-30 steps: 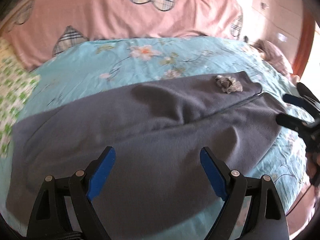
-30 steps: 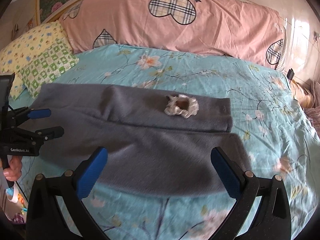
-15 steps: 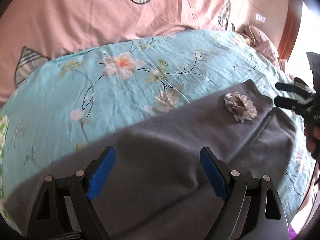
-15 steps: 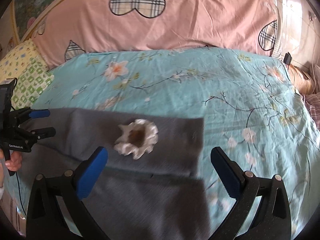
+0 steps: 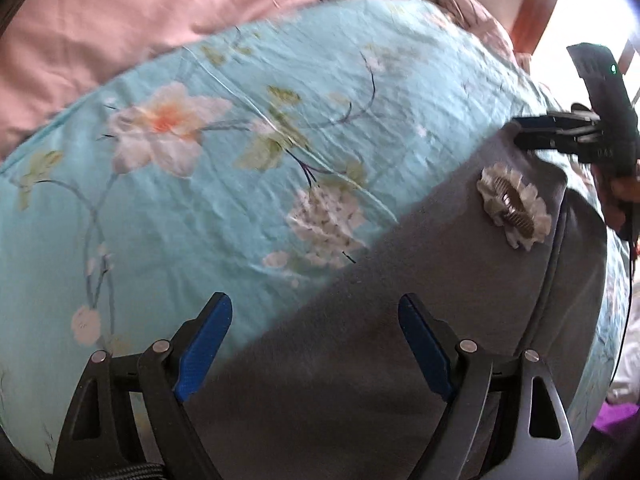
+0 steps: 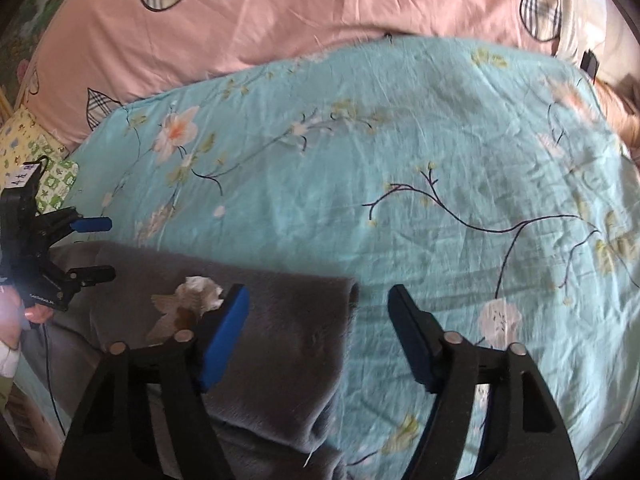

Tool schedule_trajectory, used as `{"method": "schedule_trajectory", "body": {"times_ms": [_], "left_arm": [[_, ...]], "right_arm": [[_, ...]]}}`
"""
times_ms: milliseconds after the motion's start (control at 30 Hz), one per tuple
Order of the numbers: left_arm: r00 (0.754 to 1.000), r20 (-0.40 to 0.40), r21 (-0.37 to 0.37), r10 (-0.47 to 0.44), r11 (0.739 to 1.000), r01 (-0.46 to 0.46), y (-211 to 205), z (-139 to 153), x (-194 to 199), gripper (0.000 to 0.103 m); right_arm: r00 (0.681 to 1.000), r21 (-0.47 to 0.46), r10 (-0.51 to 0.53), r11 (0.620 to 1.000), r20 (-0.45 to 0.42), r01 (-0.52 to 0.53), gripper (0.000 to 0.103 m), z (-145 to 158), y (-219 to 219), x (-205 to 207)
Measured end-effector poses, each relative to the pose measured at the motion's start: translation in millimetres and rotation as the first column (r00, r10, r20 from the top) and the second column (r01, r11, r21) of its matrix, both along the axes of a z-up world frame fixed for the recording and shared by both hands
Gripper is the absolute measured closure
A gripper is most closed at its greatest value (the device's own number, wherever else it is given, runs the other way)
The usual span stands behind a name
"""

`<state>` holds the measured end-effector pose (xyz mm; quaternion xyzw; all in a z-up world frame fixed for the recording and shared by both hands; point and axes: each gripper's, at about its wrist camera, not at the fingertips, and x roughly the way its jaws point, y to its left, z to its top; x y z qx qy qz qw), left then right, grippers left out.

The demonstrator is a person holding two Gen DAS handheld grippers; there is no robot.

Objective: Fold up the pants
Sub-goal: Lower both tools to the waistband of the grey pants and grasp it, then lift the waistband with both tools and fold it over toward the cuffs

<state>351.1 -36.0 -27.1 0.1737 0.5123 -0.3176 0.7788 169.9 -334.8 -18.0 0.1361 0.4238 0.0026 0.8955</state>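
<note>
Grey pants (image 5: 360,360) lie flat on a turquoise floral bedsheet (image 5: 200,184), with a white fabric flower (image 5: 514,210) sewn near the far corner. My left gripper (image 5: 316,344) is open, low over the pants' far edge. My right gripper (image 6: 316,328) is open and straddles the pants' far right corner (image 6: 296,340), with the flower (image 6: 192,300) just left of its left finger. The right gripper shows in the left wrist view (image 5: 560,132) at the corner. The left gripper shows open in the right wrist view (image 6: 86,248).
A pink quilt with plaid hearts (image 6: 280,24) lies along the head of the bed. A yellow-green pillow (image 6: 36,160) sits at the left. A wooden bedpost (image 5: 536,12) and bright window are at the right edge.
Both grippers have moved forward and down to the pants' far edge. The right gripper now straddles the far right corner, its jaws a little narrower. The pants have not moved.
</note>
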Motion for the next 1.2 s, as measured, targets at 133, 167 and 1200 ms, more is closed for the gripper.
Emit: {"method": "schedule_trajectory", "body": {"times_ms": [133,167,1200], "left_arm": [[0.995,-0.077,0.033,-0.056,0.998,0.059,-9,-16,12,0.026],[0.994,-0.084,0.030,-0.066,0.997,0.069,-11,-18,13,0.029],[1.000,0.000,-0.131,-0.006,0.991,0.006,5,59,-175,0.098]], "right_arm": [[0.999,0.029,0.021,0.999,-0.030,-0.020,0.049,-6,-4,7],[0.999,0.047,0.033,0.998,-0.034,-0.031,0.057,-8,-4,9],[0.926,-0.079,0.305,0.952,0.222,-0.295,0.085,44,29,-125]]}}
